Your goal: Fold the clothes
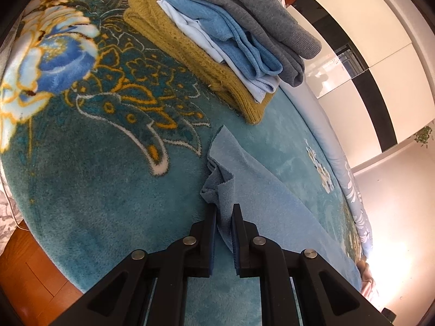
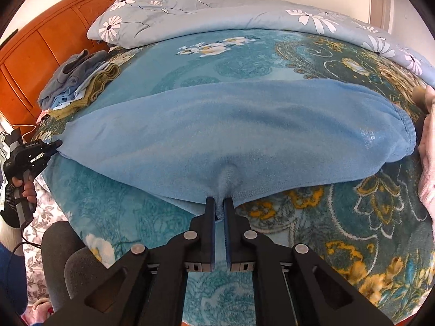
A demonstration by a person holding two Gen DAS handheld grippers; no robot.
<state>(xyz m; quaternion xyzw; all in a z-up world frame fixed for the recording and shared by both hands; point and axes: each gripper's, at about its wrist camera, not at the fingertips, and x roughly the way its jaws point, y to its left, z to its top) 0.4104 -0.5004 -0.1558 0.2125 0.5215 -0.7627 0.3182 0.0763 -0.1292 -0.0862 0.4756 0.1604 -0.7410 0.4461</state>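
A light blue fleece garment [image 2: 231,135] lies spread across the teal floral blanket [image 2: 353,231] on the bed. My right gripper [image 2: 219,203] is shut on its near edge, cloth bunched between the fingers. My left gripper [image 1: 225,212] is shut on the garment's end [image 1: 244,179], which drapes away to the right. The left gripper also shows in the right wrist view [image 2: 55,144] at the garment's far left corner, held by a gloved hand.
A stack of folded clothes [image 1: 217,35], mustard, pale blue, blue and grey, sits on the blanket [image 1: 95,176]; it also shows in the right wrist view [image 2: 78,81]. A daisy-print duvet [image 2: 217,8] lies along the far side. A wooden headboard [image 2: 40,54] stands at left. Pink cloth [image 2: 426,163] is at the right edge.
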